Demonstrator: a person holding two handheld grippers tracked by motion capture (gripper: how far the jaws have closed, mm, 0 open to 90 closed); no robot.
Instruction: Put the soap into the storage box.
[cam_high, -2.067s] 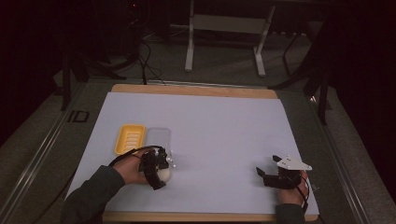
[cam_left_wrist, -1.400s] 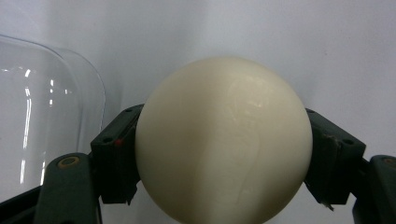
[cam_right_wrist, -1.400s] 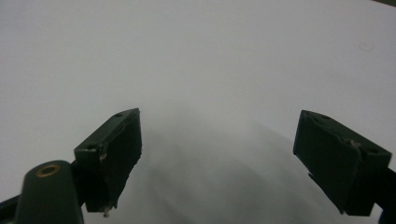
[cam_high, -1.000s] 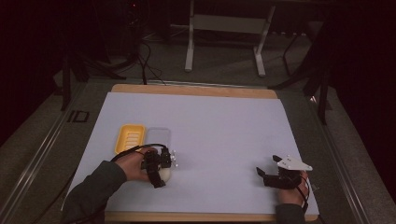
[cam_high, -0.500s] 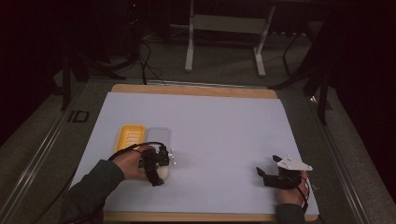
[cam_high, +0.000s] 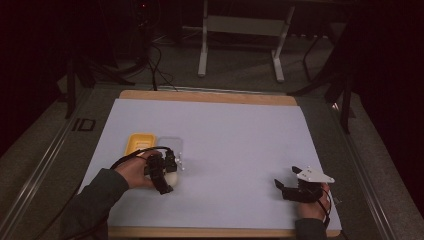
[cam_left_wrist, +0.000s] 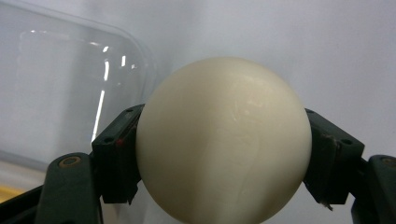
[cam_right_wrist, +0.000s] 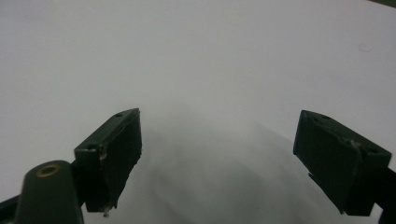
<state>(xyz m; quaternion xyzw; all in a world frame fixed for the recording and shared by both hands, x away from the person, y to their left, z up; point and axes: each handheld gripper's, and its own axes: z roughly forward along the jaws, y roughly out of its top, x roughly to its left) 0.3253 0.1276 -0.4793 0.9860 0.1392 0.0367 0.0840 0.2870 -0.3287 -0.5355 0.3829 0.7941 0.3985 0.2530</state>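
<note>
Two trays — yellow tray (cam_high: 139, 143), clear tray (cam_high: 171, 145) — beside egg (cam_left_wrist: 224, 140).

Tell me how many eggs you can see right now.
1. The egg is clamped in the left gripper, just in front of the clear lid beside the yellow tray. The hand might hide others.

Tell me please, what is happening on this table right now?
A person works at a table covered in white, with a two-jaw gripper in each hand. The left gripper is shut on a cream egg-shaped ball, held right beside a clear lid and a yellow tray. The right gripper rests near the table's front right corner, jaws open with nothing between them.
</note>
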